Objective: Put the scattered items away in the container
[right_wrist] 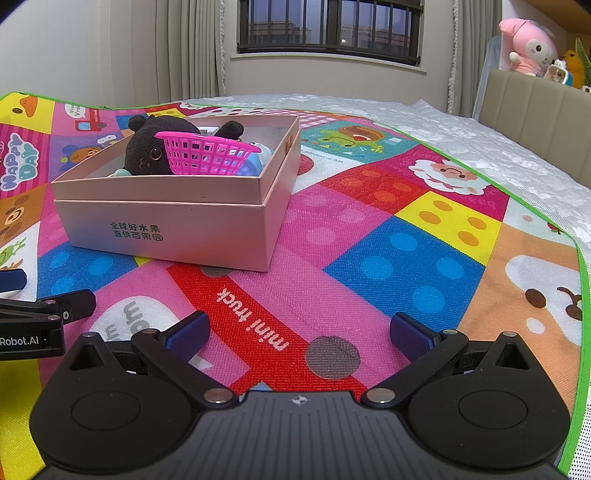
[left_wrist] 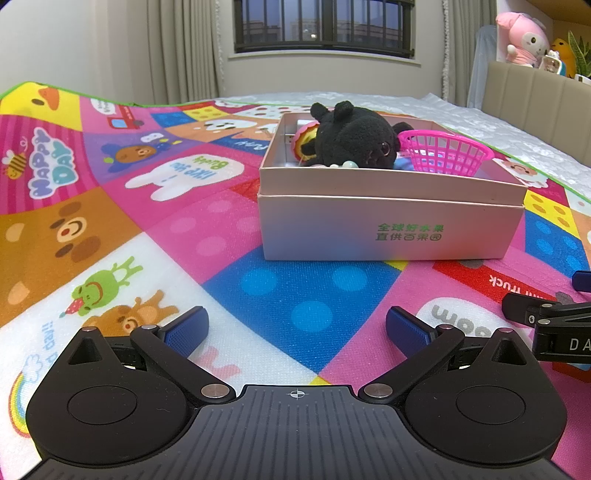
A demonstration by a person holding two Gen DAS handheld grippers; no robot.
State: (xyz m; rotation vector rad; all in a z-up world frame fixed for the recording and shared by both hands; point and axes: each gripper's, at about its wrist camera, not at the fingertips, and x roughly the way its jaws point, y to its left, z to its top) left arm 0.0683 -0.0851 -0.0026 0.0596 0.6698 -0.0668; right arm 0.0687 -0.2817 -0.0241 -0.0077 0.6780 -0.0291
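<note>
A pale pink cardboard box (left_wrist: 388,225) with green lettering stands on the colourful play mat; it also shows in the right wrist view (right_wrist: 166,225). Inside lie a black plush toy (left_wrist: 354,136) (right_wrist: 155,147), a pink plastic basket (left_wrist: 447,151) (right_wrist: 207,155), a round pink-and-yellow toy (left_wrist: 304,138) and small pale blue items (right_wrist: 258,155). My left gripper (left_wrist: 297,325) is open and empty, low over the mat in front of the box. My right gripper (right_wrist: 299,330) is open and empty, to the right of the box. Each gripper shows at the edge of the other's view.
The play mat (left_wrist: 110,221) (right_wrist: 406,240) covers a bed with a white quilt (right_wrist: 480,147). A beige headboard (right_wrist: 535,110) stands at the right, with plush toys (right_wrist: 528,48) on a shelf above. Curtains and a barred window (left_wrist: 321,26) are behind.
</note>
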